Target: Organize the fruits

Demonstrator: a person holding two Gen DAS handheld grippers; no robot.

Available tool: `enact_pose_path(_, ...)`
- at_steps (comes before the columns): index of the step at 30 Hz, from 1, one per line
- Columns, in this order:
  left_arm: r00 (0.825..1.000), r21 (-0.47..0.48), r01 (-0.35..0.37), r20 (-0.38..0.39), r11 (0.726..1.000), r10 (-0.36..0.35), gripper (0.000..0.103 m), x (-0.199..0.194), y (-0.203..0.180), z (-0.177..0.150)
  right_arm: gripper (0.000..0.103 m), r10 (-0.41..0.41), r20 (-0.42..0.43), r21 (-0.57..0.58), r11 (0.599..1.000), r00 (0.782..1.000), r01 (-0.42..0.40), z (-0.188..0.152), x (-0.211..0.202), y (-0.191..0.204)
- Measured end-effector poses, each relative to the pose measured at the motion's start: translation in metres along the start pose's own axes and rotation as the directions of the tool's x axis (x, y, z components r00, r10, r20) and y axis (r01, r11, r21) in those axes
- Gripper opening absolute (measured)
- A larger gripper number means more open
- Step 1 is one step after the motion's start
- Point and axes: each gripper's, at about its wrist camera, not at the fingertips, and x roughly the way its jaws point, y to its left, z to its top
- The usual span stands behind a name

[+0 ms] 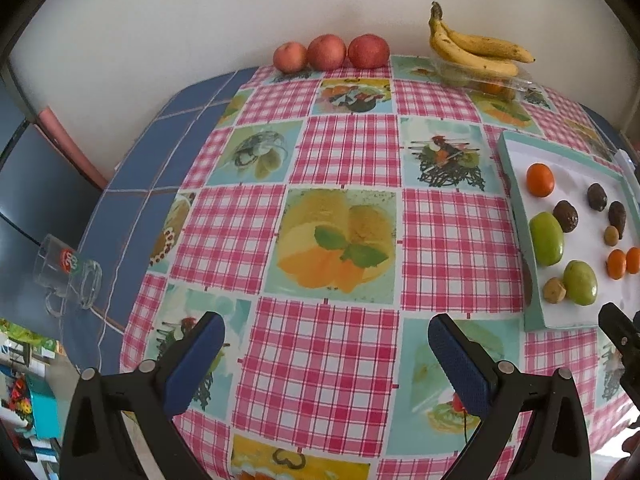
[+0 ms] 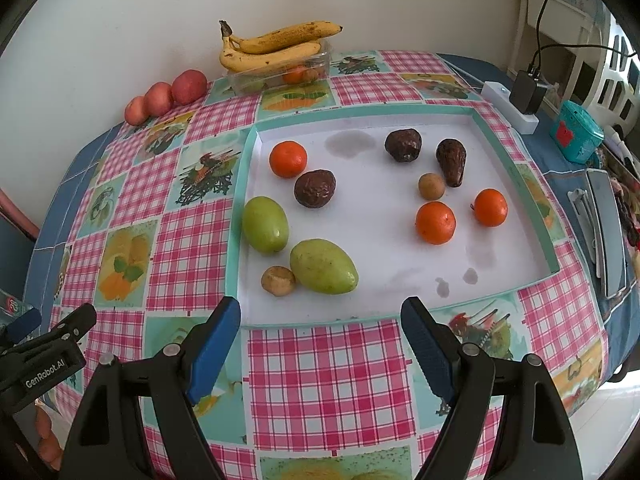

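A shallow white tray (image 2: 360,292) with a teal rim holds mixed fruit: three oranges (image 2: 288,159), two green mangoes (image 2: 323,266), three dark wrinkled fruits (image 2: 315,188) and two small brown ones (image 2: 278,280). My right gripper (image 2: 320,316) hangs open just in front of the tray's near edge, nothing between its fingers. My left gripper (image 1: 326,334) is open over the checked tablecloth, left of the tray (image 1: 516,184). Three red apples (image 1: 328,52) line the back wall. Bananas (image 1: 476,50) rest on a clear plastic box (image 1: 480,78).
A glass mug (image 1: 68,276) stands on the blue table at the left edge. On the right lie a white power strip with a black plug (image 2: 516,106), a teal tin (image 2: 576,132) and a flat grey item (image 2: 608,228). The wall runs close behind the table.
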Motion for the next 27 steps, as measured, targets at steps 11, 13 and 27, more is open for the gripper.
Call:
enact_pose_path(11, 1.000, -0.011, 0.015, -0.016, 1.000, -0.015, 0.103, 0.0022, 0.0024, -0.0007, 0.083, -0.006, -0.003, -0.010, 1.000, 1.000, 0.006, 0.0000, 0.0010, 0.0016)
enact_pose_path(13, 1.000, -0.012, 0.018, -0.019, 1.000, -0.018, 0.103, 0.0026, 0.0028, -0.0008, 0.083, -0.007, -0.003, -0.011, 1.000, 1.000, 0.007, 0.0000, 0.0009, 0.0019)
enact_pose_path(27, 1.000, -0.018, 0.014, -0.027, 1.000, -0.015, 0.103, 0.0042, 0.0040, -0.0015, 0.083, -0.007, -0.003, -0.009, 1.000, 1.000, 0.007, -0.0004, 0.0008, 0.0026)
